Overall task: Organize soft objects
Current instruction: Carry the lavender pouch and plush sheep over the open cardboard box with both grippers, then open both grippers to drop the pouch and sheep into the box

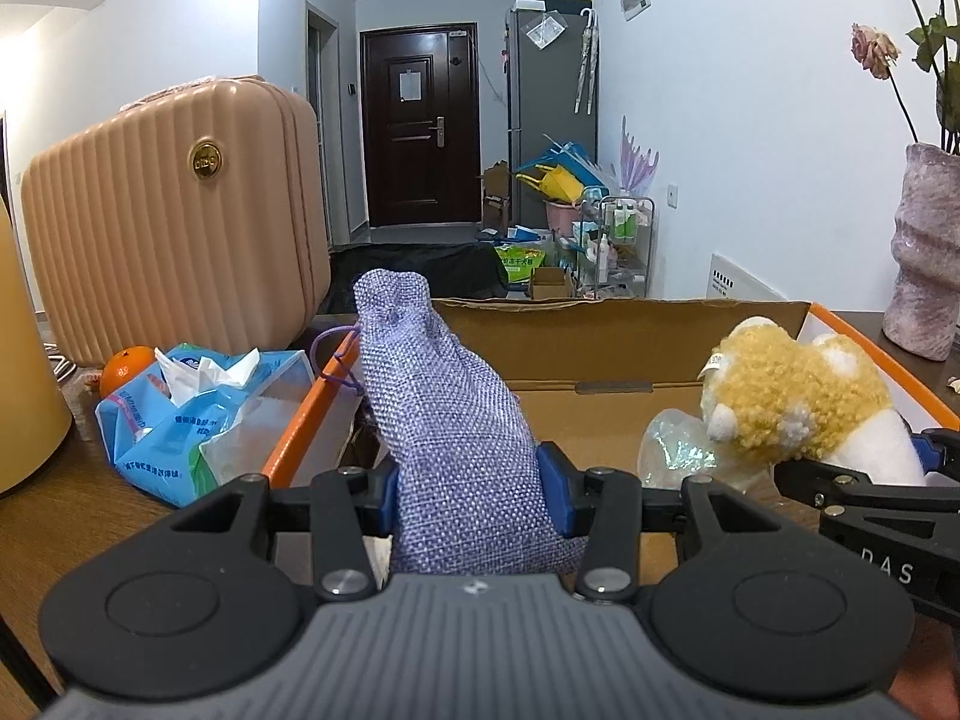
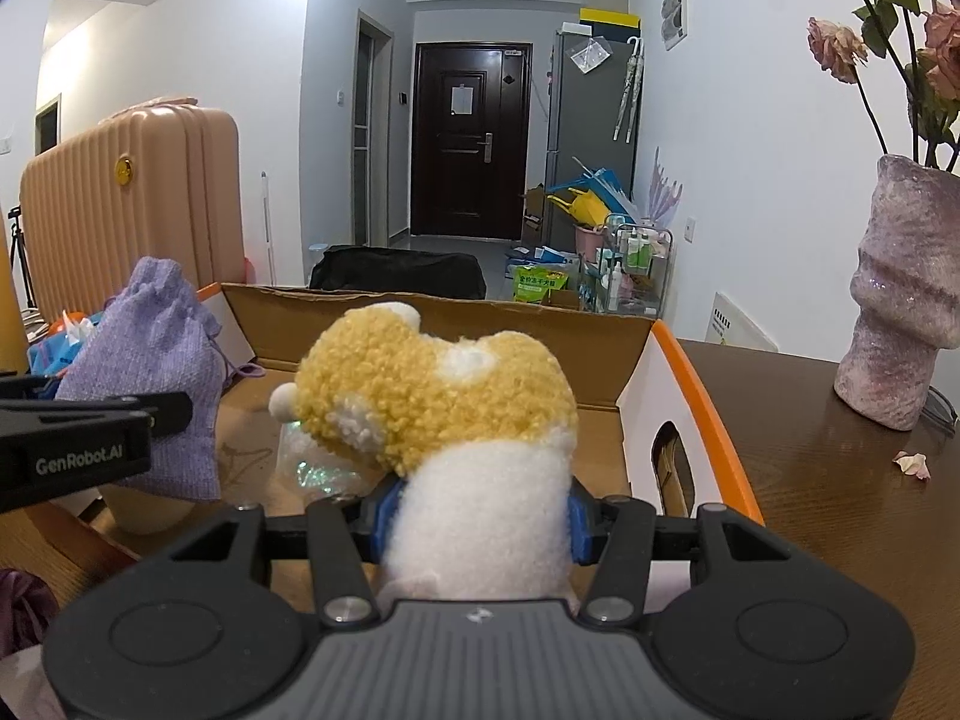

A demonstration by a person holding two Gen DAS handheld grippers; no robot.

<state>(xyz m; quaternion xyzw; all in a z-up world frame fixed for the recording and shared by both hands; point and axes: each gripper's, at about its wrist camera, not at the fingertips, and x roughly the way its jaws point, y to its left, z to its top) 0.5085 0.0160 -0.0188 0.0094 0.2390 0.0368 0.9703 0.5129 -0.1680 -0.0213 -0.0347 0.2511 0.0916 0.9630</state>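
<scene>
My left gripper (image 1: 474, 495) is shut on a purple woven drawstring pouch (image 1: 444, 408), held upright over the left side of an open cardboard box (image 1: 600, 330) with orange edges. My right gripper (image 2: 477, 519) is shut on a yellow and white plush toy (image 2: 444, 396), held over the right side of the same box (image 2: 456, 312). The plush also shows in the left wrist view (image 1: 798, 396), and the pouch in the right wrist view (image 2: 156, 372). A crumpled clear iridescent wrapper (image 1: 684, 450) lies on the box floor between them.
A blue tissue pack (image 1: 192, 414) and an orange (image 1: 123, 369) lie left of the box, before a beige ribbed suitcase (image 1: 174, 216). A pink textured vase (image 2: 900, 300) with dried roses stands on the wooden table (image 2: 840, 510) at right, near a fallen petal (image 2: 912, 463).
</scene>
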